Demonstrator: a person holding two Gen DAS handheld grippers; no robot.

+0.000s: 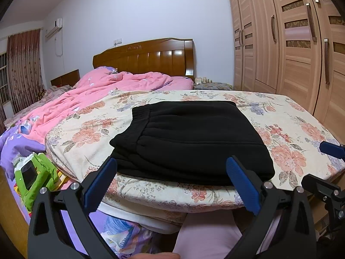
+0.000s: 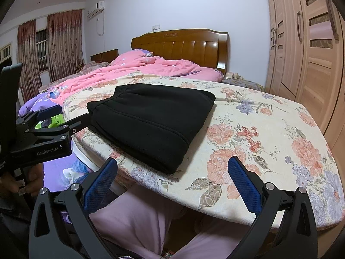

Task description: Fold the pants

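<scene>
Black pants [image 1: 189,138] lie folded in a compact rectangle on the floral-covered board [image 1: 291,116], waistband at the left. In the right wrist view the pants [image 2: 151,120] lie left of centre. My left gripper [image 1: 172,168] is open and empty, its blue pads held just short of the pants' near edge. My right gripper [image 2: 172,170] is open and empty, near the board's front edge [image 2: 215,202] and to the right of the pants. The left gripper [image 2: 58,118] also shows from the side in the right wrist view, and the right gripper's blue pad [image 1: 332,149] in the left wrist view.
A bed with a pink quilt [image 1: 112,90] and wooden headboard [image 1: 144,58] lies behind the board. A tall wooden wardrobe [image 1: 291,43] stands at the right. A green item [image 1: 36,177] lies at the lower left. My lap in pink trousers [image 2: 133,220] is below the board.
</scene>
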